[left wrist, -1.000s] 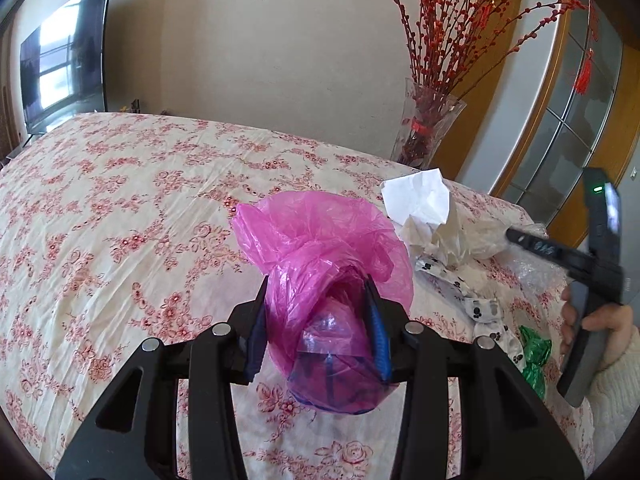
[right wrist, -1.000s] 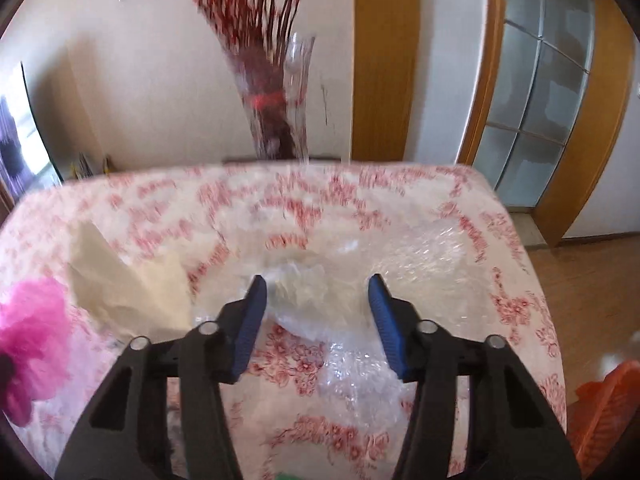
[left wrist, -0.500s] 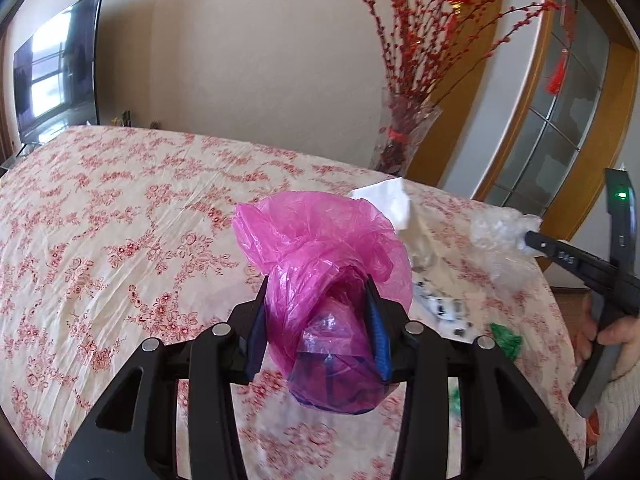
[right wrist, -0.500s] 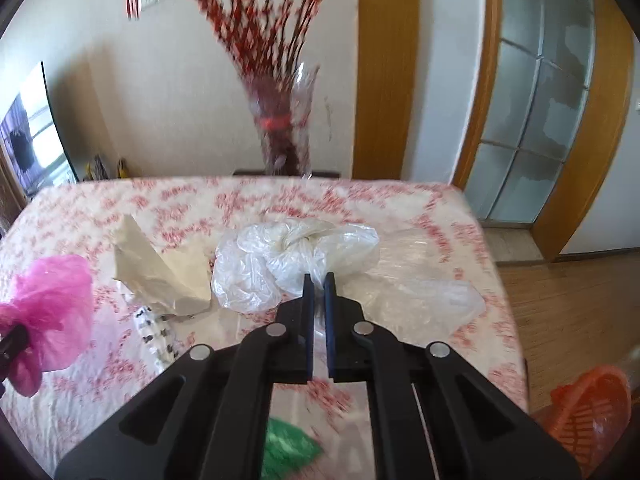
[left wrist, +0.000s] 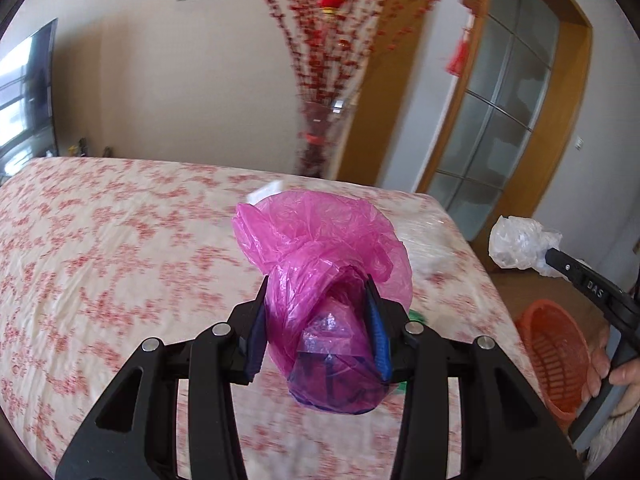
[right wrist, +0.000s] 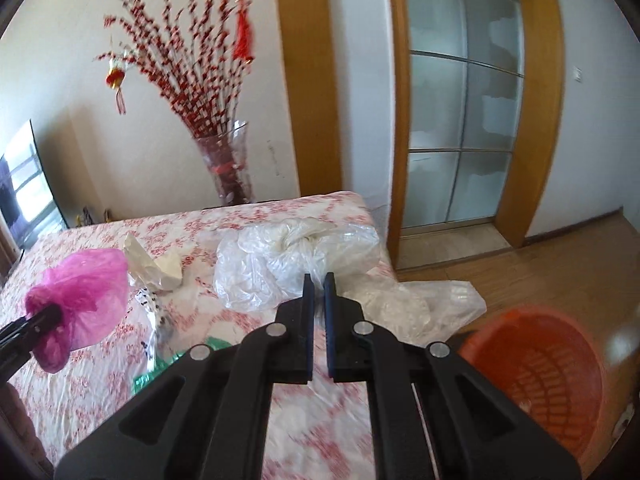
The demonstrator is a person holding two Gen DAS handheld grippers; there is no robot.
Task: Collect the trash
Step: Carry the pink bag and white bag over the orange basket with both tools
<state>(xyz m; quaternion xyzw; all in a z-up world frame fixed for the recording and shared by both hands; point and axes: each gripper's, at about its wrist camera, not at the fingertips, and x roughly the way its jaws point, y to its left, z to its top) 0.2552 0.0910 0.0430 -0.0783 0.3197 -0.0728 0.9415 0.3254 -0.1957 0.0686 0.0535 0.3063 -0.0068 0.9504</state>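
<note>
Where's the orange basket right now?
The orange basket sits on the wood floor at the lower right of the right wrist view, just off the bed's corner, below the clear plastic bag the right tongs hold.

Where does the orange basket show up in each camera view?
Left wrist view: the orange basket sits on the floor at the right edge, low down, beyond the corner of the bed and just below the right tongs.
Right wrist view: the basket fills the lower right, on the wooden floor beside the bed.
Shared landmark: the glass vase of red branches against the far wall.
</note>
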